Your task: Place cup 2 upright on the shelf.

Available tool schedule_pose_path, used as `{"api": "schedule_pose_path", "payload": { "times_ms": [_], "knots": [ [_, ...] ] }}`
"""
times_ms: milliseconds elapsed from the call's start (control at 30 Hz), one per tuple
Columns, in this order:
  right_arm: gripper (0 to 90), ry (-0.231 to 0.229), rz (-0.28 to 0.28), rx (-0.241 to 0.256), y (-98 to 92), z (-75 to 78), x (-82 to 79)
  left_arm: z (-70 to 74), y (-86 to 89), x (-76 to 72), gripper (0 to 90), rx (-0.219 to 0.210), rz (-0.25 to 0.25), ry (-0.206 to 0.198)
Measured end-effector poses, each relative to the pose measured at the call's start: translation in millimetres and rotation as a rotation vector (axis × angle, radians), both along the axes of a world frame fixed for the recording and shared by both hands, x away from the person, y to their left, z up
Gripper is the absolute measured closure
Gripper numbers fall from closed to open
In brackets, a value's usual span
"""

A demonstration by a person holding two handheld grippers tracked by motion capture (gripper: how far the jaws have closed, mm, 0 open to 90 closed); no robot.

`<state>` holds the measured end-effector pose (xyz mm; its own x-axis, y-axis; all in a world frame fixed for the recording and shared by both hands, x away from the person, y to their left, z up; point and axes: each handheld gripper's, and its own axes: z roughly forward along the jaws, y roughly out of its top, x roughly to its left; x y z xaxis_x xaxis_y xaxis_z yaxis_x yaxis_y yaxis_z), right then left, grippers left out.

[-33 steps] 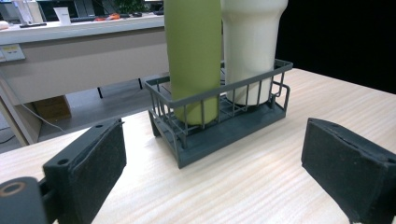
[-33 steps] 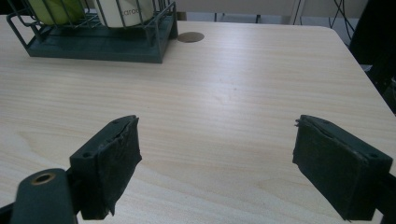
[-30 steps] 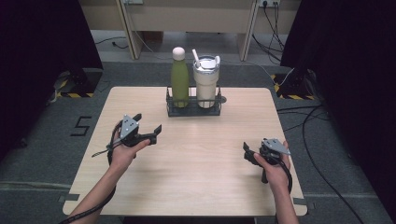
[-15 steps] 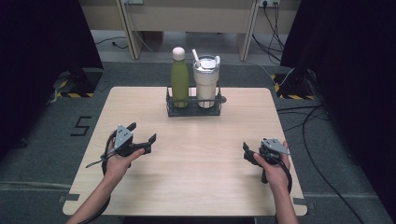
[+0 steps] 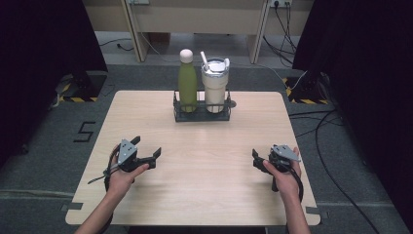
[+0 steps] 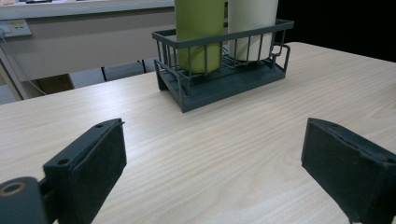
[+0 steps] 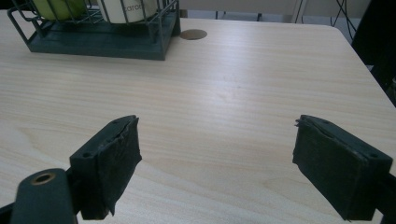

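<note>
Wooden table (image 5: 195, 195) — both grippers, left (image 5: 146, 152) and right (image 5: 260, 160), rest low with jaws apart, the rack (image 5: 202, 113) of bottles well beyond them.

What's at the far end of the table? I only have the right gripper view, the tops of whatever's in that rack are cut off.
Observer: High view shows a green bottle with a pale cap, and right of it a white tumbler with a lid and straw, both standing in the dark wire rack.
Operator: Left gripper state?
Observer: The left gripper is open in its own view, jaws wide apart with bare table between them, nothing held.
Operator: Where's it pointing?
Observer: At the rack; the left gripper view has the green bottle and the tumbler straight ahead between the jaws.
</note>
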<state>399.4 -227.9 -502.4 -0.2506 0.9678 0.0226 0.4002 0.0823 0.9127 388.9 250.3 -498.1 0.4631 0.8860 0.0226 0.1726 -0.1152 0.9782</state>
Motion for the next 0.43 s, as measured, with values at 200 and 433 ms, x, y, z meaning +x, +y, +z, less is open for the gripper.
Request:
{"api": "schedule_pose_path", "payload": {
  "times_ms": [200,433],
  "knots": [
    [14.5,0.000,-0.002,-0.007,0.8,-0.8,0.3,-5.5,-2.6,-2.1,6.0,-0.001,-0.006,0.012],
    [9.8,-0.006,0.002,-0.009,2.2,0.2,-0.8,-6.5,-5.9,-3.2,6.0,-0.005,-0.019,0.016]
  ]
}}
